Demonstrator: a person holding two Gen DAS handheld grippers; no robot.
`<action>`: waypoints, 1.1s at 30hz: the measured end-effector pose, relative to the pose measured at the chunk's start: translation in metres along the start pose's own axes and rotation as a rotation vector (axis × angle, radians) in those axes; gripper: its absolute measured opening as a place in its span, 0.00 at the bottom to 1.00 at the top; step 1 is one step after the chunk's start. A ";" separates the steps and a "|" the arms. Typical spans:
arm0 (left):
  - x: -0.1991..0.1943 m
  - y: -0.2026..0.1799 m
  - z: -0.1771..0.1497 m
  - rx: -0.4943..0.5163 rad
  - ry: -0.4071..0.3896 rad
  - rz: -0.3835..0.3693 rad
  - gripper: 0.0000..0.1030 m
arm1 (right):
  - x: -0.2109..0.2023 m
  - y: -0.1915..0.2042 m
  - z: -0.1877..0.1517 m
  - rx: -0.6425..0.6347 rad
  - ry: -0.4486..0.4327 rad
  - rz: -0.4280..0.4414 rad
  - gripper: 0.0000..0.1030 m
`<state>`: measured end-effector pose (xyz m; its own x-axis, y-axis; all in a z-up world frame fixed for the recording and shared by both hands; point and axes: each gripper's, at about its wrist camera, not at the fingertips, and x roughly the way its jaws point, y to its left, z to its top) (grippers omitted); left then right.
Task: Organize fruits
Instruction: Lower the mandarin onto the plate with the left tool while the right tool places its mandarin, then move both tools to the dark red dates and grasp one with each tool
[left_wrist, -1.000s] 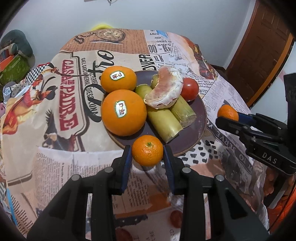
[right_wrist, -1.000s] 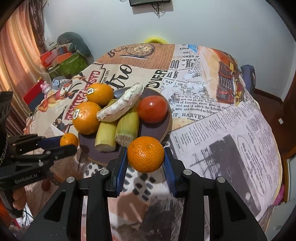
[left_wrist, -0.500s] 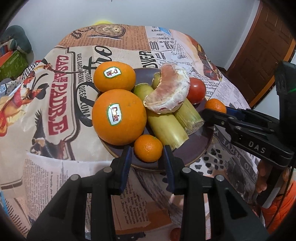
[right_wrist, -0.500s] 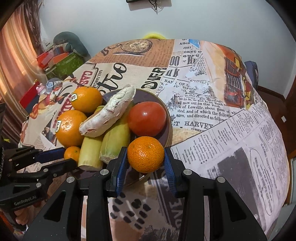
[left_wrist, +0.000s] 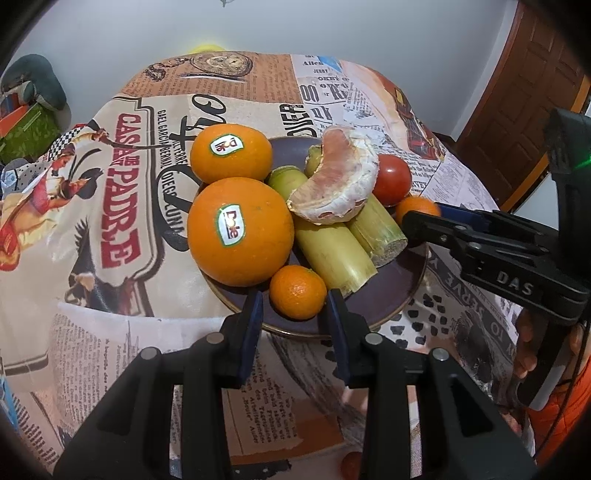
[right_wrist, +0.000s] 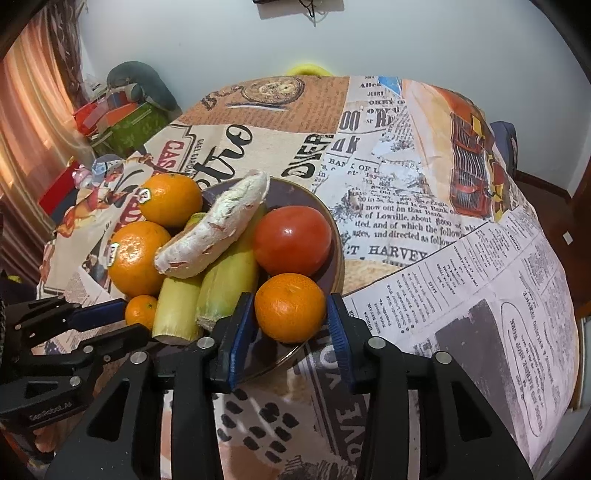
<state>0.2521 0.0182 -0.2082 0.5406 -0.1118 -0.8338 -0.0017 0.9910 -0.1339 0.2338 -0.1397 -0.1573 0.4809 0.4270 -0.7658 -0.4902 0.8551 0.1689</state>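
A dark plate (left_wrist: 400, 291) on the newspaper-print tablecloth holds two large stickered oranges (left_wrist: 240, 230), two sugarcane pieces (left_wrist: 332, 251), a peeled pomelo wedge (left_wrist: 338, 184) and a tomato (left_wrist: 393, 179). My left gripper (left_wrist: 295, 314) has its jaws on either side of a small mandarin (left_wrist: 297, 291) that sits on the plate's near rim; I cannot tell whether the pads touch it. My right gripper (right_wrist: 290, 325) is shut on a mandarin (right_wrist: 290, 312) at the plate's (right_wrist: 334, 273) edge, beside the tomato (right_wrist: 291, 240).
The table (right_wrist: 480, 295) drops off at its right and front edges. A brown door (left_wrist: 517, 110) stands at the right. Boxes and a cushion (right_wrist: 125, 110) lie beyond the table's left side. A blue chair back (right_wrist: 508, 144) shows at the far right.
Both grippers moved forward with their mandarins onto the plate. The left mandarin now rests by the big orange. The right mandarin is now over the plate rim next to the tomato.
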 end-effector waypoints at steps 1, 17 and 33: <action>-0.002 0.000 0.000 -0.001 -0.003 0.000 0.36 | -0.003 0.001 0.000 -0.002 -0.008 -0.002 0.46; -0.067 0.004 -0.004 -0.014 -0.107 0.032 0.59 | -0.064 0.032 -0.017 -0.055 -0.068 -0.019 0.48; -0.124 0.019 -0.040 -0.008 -0.165 0.094 0.75 | -0.104 0.072 -0.044 -0.055 -0.104 -0.001 0.60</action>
<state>0.1517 0.0479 -0.1286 0.6687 -0.0044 -0.7435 -0.0653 0.9958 -0.0647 0.1165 -0.1360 -0.0930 0.5531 0.4571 -0.6966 -0.5274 0.8393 0.1320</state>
